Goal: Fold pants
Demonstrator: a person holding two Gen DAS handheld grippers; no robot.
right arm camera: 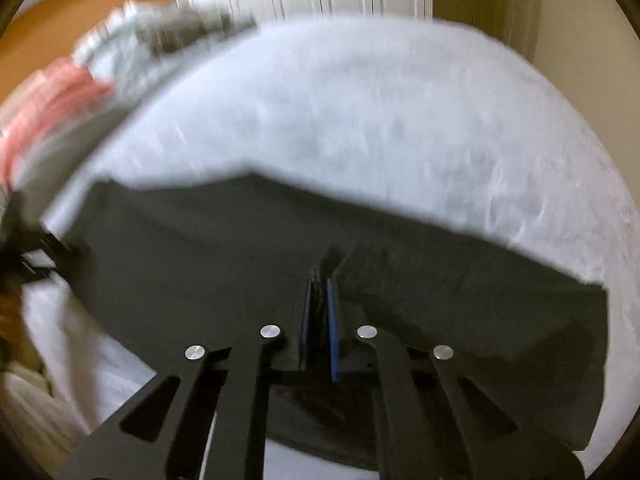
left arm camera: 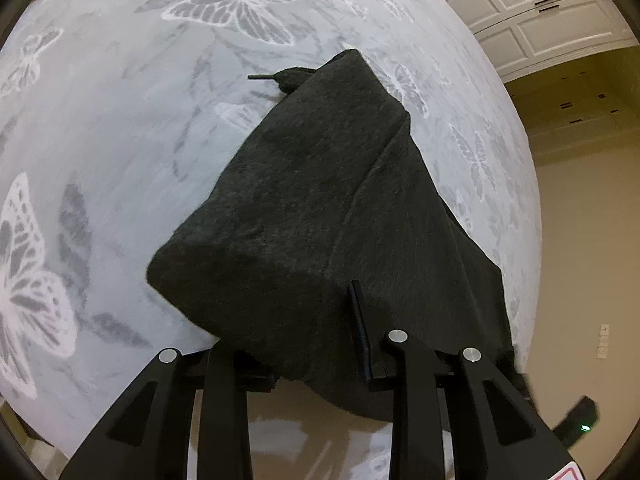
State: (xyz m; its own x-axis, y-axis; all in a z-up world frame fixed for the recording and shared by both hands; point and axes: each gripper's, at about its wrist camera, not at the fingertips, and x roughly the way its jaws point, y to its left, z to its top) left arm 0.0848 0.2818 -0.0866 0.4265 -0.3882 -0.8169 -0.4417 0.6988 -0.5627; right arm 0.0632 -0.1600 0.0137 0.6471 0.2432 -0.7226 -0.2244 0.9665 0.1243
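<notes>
On the bed w/ the grey butterfly cover [left arm camera: 120, 128] lie the pants [left arm camera: 304, 208]: dark charcoal, doubled over, hanging off the near edge; drawstring tip [left arm camera: 260, 77] pokes out at the far end. My left claw [left arm camera: 320, 344] is parted a bit, cloth draped between the fingers, one finger buried under it, so can't tell if it grips. My right claw [right arm camera: 322, 292] is nipped tight on a pinch of fabric; that view is badly smeared. Blurry pink-and-grey laundry pile [right arm camera: 72, 92] far left; white panelled doors [left arm camera: 532, 12] beyond.
</notes>
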